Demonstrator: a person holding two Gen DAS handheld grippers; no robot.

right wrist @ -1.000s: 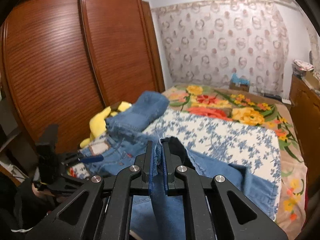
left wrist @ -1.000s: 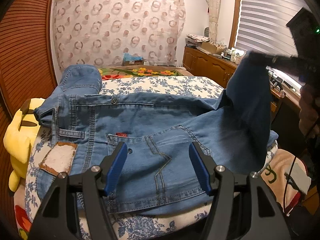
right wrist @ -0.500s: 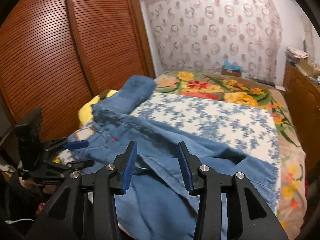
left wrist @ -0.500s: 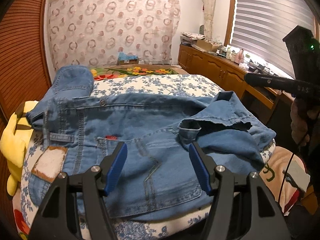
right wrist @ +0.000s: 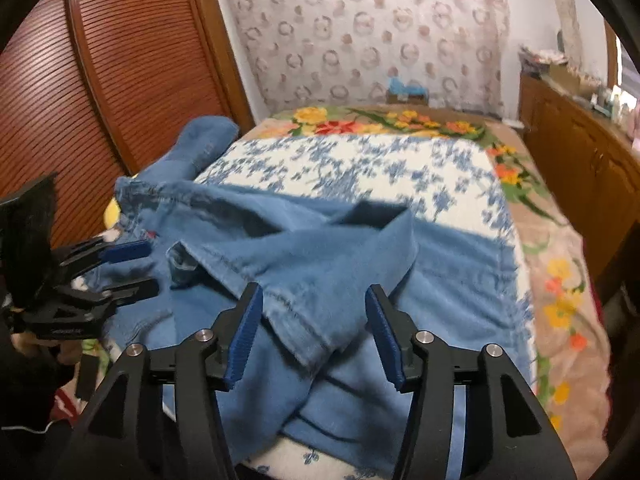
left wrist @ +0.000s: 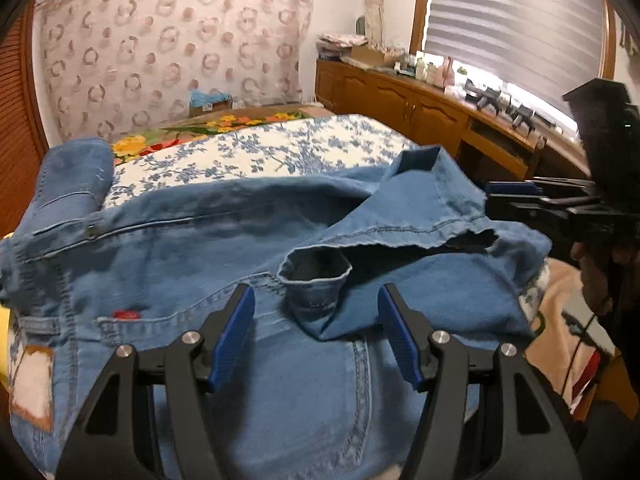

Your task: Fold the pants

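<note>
Bed (right wrist: 400, 168) with floral cover carries the jeans (left wrist: 224, 248) across its near edge; left claw (left wrist: 316, 332) and right claw (right wrist: 314, 336) both hover level, spread wide, pinching nothing.

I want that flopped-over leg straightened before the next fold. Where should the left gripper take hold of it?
Probably at the open hem cuff of the jeans, just ahead of the left gripper. The cuff stands up off the cloth beneath, so one finger can slide inside, coming straight forward and low.
</note>
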